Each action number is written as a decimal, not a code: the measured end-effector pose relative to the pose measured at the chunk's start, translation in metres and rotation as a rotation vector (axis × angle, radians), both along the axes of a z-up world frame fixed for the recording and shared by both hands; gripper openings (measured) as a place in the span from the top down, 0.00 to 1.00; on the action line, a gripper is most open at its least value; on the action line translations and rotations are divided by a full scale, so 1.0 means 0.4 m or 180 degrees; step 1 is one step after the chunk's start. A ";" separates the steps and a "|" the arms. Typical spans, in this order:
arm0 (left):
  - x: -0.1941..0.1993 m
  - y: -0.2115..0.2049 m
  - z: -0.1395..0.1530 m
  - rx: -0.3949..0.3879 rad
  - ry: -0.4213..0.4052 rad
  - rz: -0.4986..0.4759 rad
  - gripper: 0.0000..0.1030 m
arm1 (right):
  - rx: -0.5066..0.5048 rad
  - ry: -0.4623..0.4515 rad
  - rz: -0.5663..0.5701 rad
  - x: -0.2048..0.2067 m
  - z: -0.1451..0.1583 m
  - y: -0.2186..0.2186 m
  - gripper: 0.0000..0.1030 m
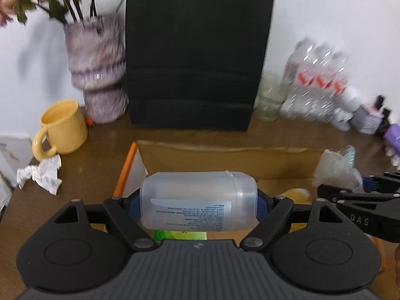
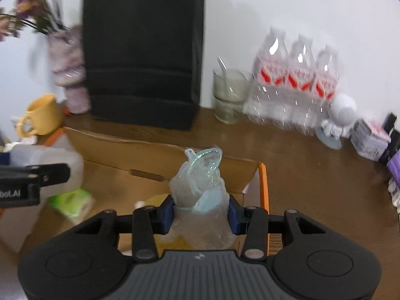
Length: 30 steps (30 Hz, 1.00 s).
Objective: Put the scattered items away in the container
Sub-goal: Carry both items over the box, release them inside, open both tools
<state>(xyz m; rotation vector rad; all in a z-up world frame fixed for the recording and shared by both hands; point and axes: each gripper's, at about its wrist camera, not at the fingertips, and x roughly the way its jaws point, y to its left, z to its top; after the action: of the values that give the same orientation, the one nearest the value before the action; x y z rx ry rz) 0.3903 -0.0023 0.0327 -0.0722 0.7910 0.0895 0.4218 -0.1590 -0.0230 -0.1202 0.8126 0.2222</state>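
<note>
Cloudy plastic fills the near part of both views. The left gripper (image 1: pixel 198 206) is closed on a jar (image 1: pixel 198 203), a smooth round one lying sideways between the blue pads, with a printed label facing the camera. The right gripper (image 2: pixel 201 212) is pinched tight on a bag (image 2: pixel 200 185) — thin, crinkly, see-through stuff scrunched into a lump with a bit of green-blue shine on top. Both hang over the box (image 1: pixel 225 157), a brown cardboard one with an orange edge, and a green packet (image 2: pixel 72 202) already lies inside it. The jar is slick and round, so I think it could roll or slide out of the pads if the grip loosens too early, and it might bounce off the box wall onto the table. The bag is soft and could cling to a pad and not drop. One scattered thing is not yet tidied: a crumpled paper (image 1: pixel 40 175) lies on the wooden table left of the box, near a yellow mug (image 1: pixel 62 127). Farther back stand a tall black paper bag (image 1: pixel 197 52), a purple vase (image 1: pixel 97 67), a glass (image 2: pixel 228 95) and a pack of water bottles (image 2: pixel 295 85) — all blurry against the white wall.
</note>
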 end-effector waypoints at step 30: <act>-0.092 0.009 0.055 0.0190 -0.0177 -0.0093 0.00 | 0.0151 -0.0196 0.0221 -0.109 0.075 -0.016 0.10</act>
<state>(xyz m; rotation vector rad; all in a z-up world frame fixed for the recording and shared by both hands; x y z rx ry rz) 0.3536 0.0014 0.0546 -0.0065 0.7331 0.0832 0.3783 -0.1654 0.0068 -0.1102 0.7419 0.3019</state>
